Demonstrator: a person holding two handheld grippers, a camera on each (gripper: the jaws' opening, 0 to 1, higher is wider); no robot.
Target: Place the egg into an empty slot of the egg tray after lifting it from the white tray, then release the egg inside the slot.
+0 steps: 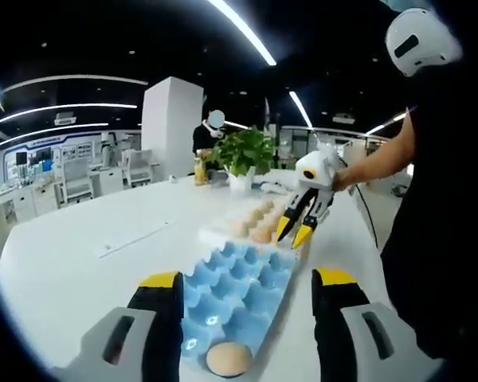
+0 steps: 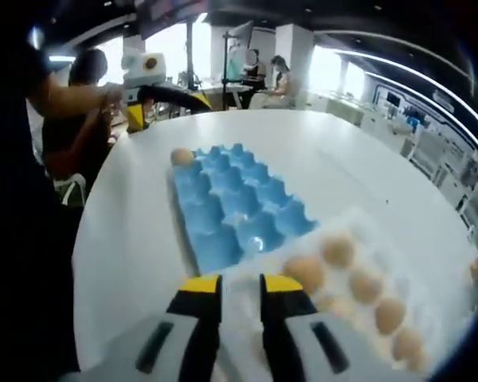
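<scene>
Claws first: the left claw (image 1: 247, 306) is sitting released, its yellow-tipped jaws spread wide on either side of the near end of the blue egg tray (image 1: 243, 286). One egg (image 1: 228, 359) is lying in a corner slot of that tray, between the jaws but not touching them. The right claw (image 2: 240, 296) is hanging with its jaws nearly closed and gripping nothing, poised over the edge of the white tray (image 2: 362, 231), just beside the nearest of the eggs (image 2: 307, 270) lying in a row there. The white tray is sitting against the far end of the egg tray on the white bench (image 1: 80, 255). A potted plant (image 1: 243, 155) is standing farther back.
</scene>
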